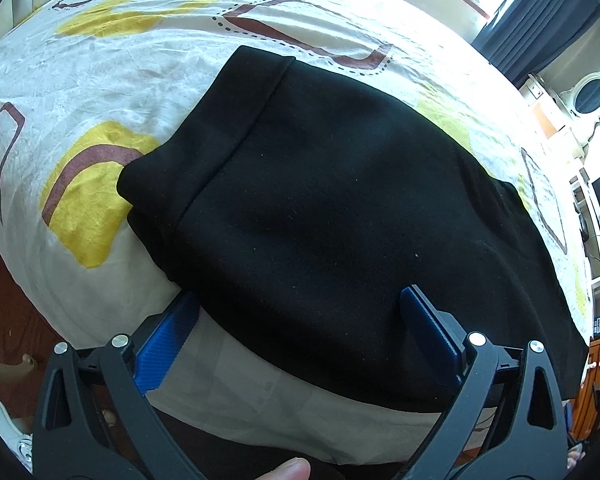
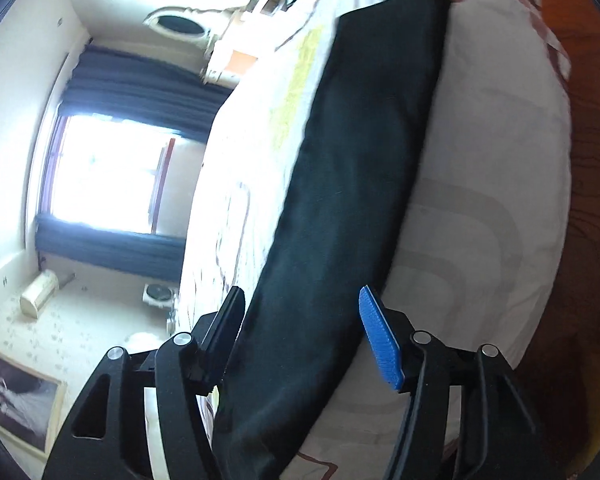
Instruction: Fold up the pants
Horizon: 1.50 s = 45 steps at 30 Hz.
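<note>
While spread on bed [image 1: 100, 60], black pants [image 1: 320, 184] lie folded lengthwise.

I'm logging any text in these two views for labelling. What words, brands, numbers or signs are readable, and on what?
None can be read in either view.
black pants: no tag, label or print shows.
bed sheet: only yellow and brown shapes, no letters.
framed picture in the right wrist view: too blurred to show any caption.
shelves at the left wrist view's edge: items too small to read.
</note>
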Each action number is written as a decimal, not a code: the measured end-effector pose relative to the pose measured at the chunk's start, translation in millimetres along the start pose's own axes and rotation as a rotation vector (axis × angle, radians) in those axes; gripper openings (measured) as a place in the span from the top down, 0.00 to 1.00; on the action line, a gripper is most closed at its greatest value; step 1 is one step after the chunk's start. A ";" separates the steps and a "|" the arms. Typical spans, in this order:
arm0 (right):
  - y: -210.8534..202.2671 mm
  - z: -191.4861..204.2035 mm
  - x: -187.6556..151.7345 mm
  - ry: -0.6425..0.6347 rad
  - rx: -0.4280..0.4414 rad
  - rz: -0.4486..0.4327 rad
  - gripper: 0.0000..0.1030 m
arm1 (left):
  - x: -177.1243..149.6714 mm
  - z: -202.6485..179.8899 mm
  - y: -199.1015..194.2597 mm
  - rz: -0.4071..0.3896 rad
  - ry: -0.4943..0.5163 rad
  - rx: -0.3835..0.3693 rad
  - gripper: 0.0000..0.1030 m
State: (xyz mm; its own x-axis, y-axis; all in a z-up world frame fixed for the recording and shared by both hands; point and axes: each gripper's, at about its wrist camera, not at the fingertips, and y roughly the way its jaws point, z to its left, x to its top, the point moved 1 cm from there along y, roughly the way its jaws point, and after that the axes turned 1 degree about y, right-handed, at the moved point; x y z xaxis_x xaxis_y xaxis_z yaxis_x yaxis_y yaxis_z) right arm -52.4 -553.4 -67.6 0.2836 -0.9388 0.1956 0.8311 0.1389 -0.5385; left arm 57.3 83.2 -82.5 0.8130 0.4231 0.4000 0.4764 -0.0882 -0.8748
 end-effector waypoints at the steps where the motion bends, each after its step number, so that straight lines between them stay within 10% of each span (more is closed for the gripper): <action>1: 8.0 13.2 -0.8 -0.051 0.011 0.026 0.42 | 1.1 0.5 0.5 -0.001 -0.001 -0.001 0.03; 7: 93.4 56.6 -3.4 -0.145 0.064 0.295 0.42 | 2.0 0.6 1.5 -0.002 -0.001 -0.002 0.03; 14: 147.5 40.8 16.4 -0.153 -0.018 0.287 0.51 | 7.1 -9.2 7.0 0.006 0.000 -0.009 0.03; 23: 104.5 48.2 95.1 -0.208 0.007 0.252 0.35 | 11.0 -5.6 -3.6 -0.026 -0.049 -0.059 0.03; 30: 12.2 -18.5 235.6 -0.291 -0.189 0.025 0.32 | 19.7 -4.3 -1.8 -0.048 -0.059 -0.131 0.03; 35: 4.3 -61.8 281.8 -0.324 -0.288 0.070 0.31 | 24.6 -13.9 -5.8 -0.083 0.007 -0.166 0.03; 45: 19.5 -84.1 263.5 -0.255 0.034 0.308 0.23 | 40.8 -15.2 -15.0 -0.085 -0.071 -0.269 0.03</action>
State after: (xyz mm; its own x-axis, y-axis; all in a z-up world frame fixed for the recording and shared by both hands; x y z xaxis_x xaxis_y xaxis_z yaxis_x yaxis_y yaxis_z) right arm -1.7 -824.6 -95.4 0.6283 -0.7437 0.2284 0.7024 0.4162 -0.5774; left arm 88.4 88.1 -49.0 0.7458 0.5000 0.4402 0.6209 -0.2824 -0.7313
